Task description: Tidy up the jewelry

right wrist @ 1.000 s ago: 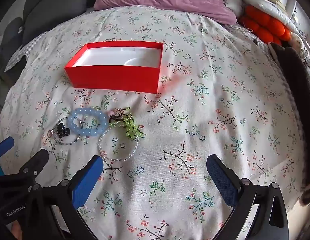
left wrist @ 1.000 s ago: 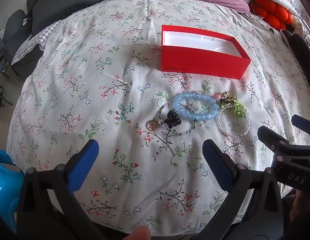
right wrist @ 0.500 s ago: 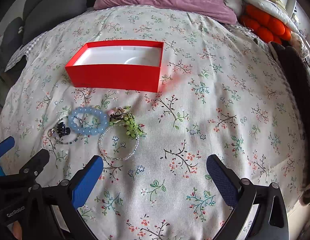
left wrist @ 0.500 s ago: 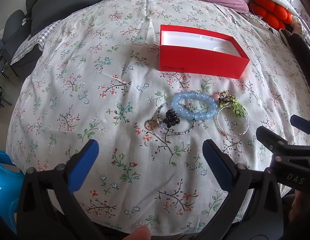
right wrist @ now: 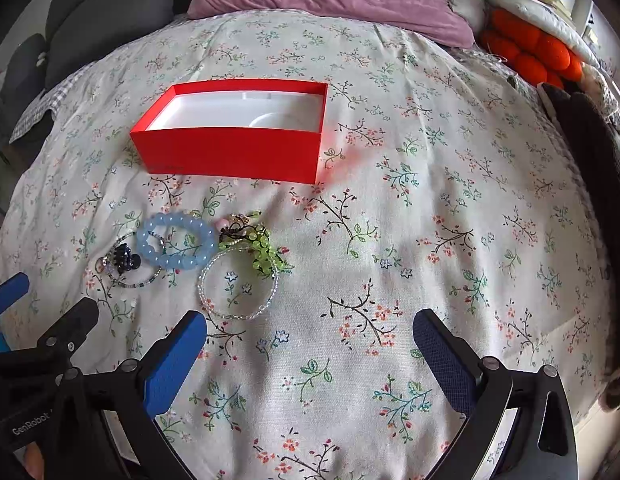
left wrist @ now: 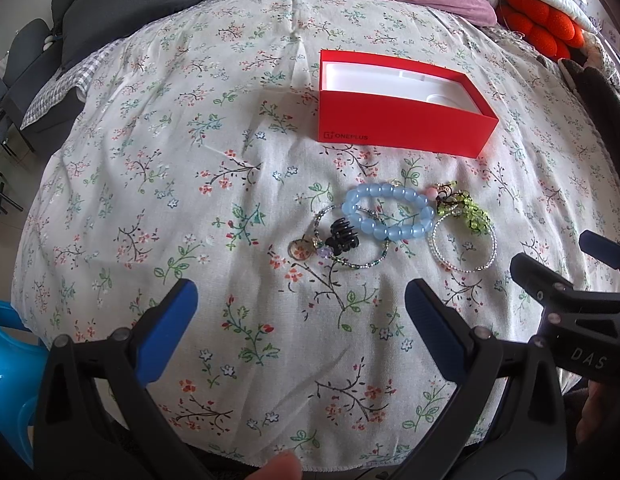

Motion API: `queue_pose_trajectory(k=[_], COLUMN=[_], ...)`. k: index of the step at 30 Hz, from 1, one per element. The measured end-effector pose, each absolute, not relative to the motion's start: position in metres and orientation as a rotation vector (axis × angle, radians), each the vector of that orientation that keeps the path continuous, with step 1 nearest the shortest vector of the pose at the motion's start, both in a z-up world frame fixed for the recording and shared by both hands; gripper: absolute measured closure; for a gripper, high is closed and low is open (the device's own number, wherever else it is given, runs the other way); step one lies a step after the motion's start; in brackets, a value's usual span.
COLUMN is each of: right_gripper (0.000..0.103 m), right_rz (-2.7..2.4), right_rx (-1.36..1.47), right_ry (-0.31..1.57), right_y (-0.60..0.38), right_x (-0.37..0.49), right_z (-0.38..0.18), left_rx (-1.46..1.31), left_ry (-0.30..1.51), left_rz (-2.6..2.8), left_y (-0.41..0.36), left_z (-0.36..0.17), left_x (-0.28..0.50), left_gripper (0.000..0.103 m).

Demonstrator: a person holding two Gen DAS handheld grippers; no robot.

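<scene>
Jewelry now nearer, beyond both grippers' spread fingers.

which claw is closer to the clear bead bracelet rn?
Right. The right claw has its left finger just short of the clear bead bracelet. The left claw sits farther left, nearer the black hair clip.

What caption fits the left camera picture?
Open left gripper hovers before beaded bracelets near an empty red cardboard box.
</scene>
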State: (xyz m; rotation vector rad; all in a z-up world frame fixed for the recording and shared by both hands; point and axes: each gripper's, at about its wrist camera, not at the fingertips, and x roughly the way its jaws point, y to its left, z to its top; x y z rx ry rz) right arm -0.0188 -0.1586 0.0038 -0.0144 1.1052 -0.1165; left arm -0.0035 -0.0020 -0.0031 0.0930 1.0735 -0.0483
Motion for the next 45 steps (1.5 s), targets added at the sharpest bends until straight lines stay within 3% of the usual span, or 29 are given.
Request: queue_pose_trajectory(k=[29, 40, 45], right_gripper=[0.0, 0.0, 0.0], right_rz=[-0.111, -0.003, 0.014], right_rx=[-0.012, 0.079, 0.071], right_ry=[1.099, 1.14, 1.178], right_y=[-0.161, -0.174, -0.171], right_x=[-0.017, 0.007, 0.018], right_z=[0.007, 0.019, 0.025], left_rx=[0.091, 0.024, 0.028], left_ry=[1.092, 1.189, 1.218], left_rz=[-0.089, -0.187, -0.262], left_y=[0.003, 0.015, 0.008], left_z=[-0.005, 0.012, 0.016], left_x=[0.004, 0.036, 0.052], left_gripper=[0.0, 0.0, 0.014])
